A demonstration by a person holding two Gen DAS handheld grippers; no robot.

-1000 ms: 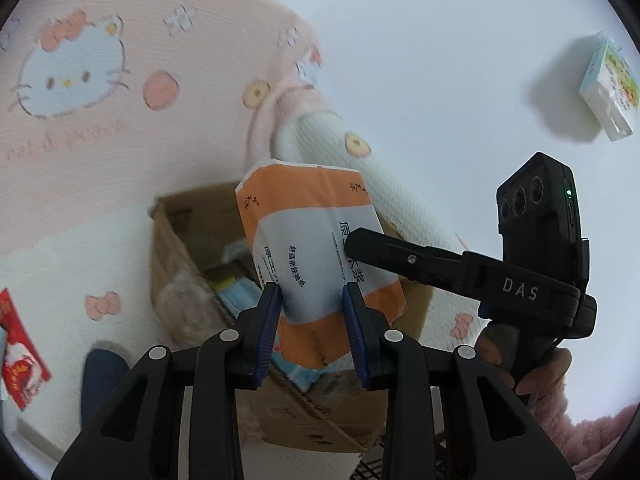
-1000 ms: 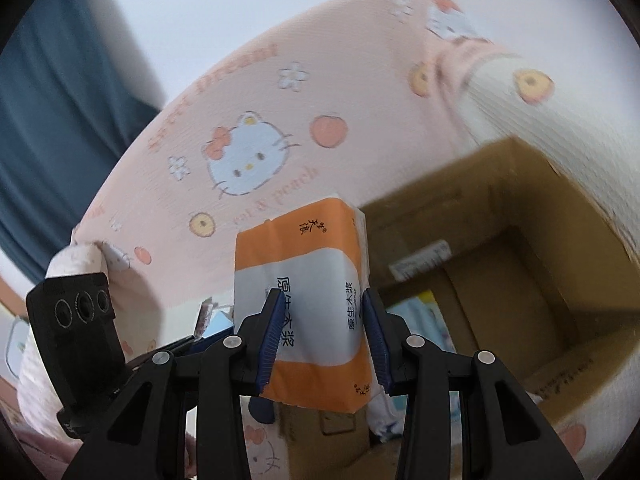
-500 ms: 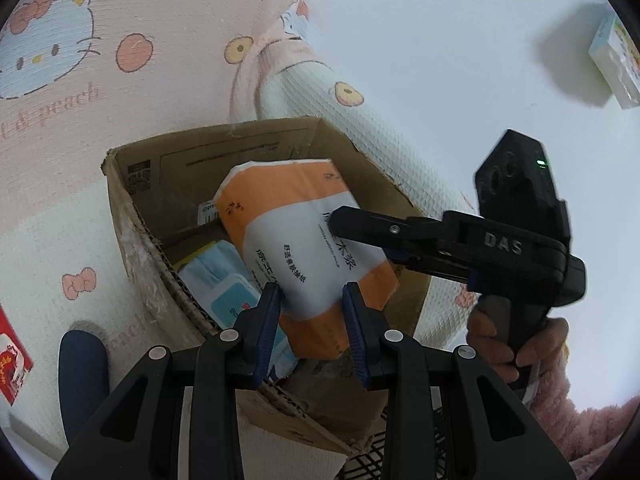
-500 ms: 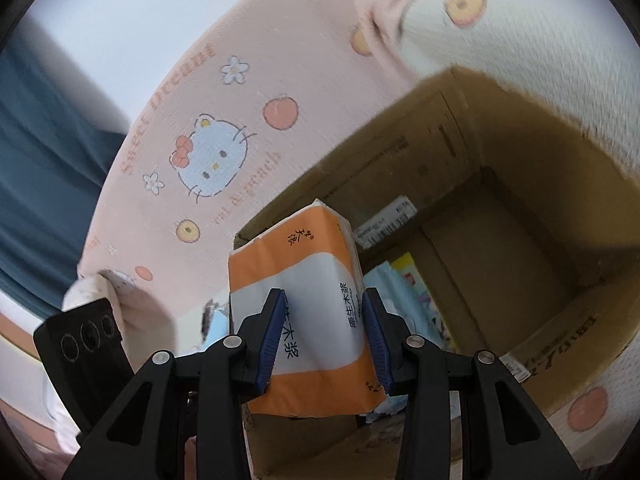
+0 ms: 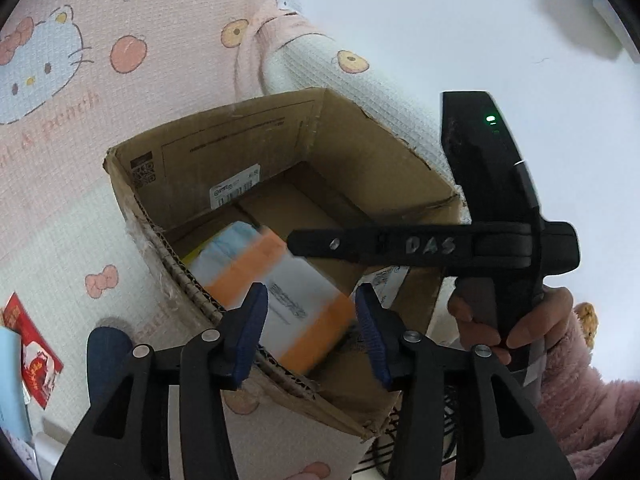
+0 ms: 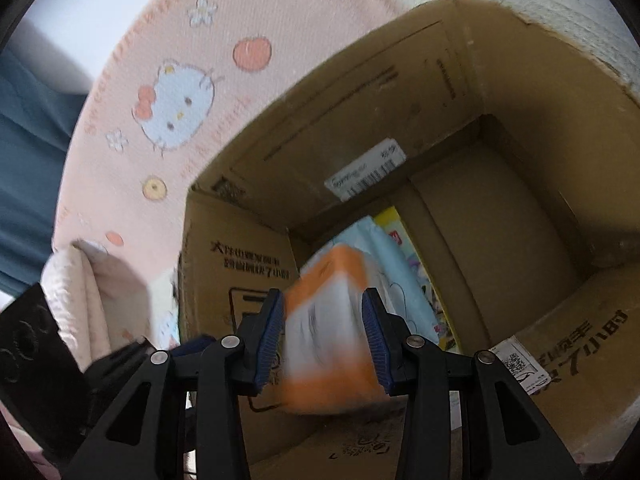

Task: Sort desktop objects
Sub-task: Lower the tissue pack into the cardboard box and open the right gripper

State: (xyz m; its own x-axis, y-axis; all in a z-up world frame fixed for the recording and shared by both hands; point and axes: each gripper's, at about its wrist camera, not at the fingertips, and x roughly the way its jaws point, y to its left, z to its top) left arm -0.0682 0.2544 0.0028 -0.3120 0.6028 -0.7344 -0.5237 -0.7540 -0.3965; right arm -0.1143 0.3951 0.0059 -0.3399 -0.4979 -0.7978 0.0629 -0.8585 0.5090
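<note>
Two tools worked over an open cardboard box [image 5: 280,152] that sat on a pink cartoon-print blanket [image 5: 80,80]. The left tool [image 5: 308,328] had its jaws opening, and its blue pads stood clear of the orange-and-white tissue pack [image 5: 288,300], which showed blurred between them, low inside the box near its front wall. In that view the pack lay partly over a pale blue packet [image 5: 232,240] on the box floor; whether it was touching the packet could not be told through the blur.

From the right wrist view, the right tool [image 6: 324,336] had the same tissue pack [image 6: 328,340] between its pads, the pack filling the gap from pad to pad, so the jaws appeared clamped on it. The pack was smeared there too. Behind it lay the pale blue packet [image 6: 384,264] and a yellow-edged printed item [image 6: 404,236] against the box's back wall, under a barcode label [image 6: 366,174].

In the left wrist view the right tool [image 5: 400,244] reached in from the right over the box, a hand [image 5: 508,320] in a fluffy pink sleeve [image 5: 580,392] gripping its handle. A red packet [image 5: 32,356] lay on the bedding at the far left, well apart from the box.
</note>
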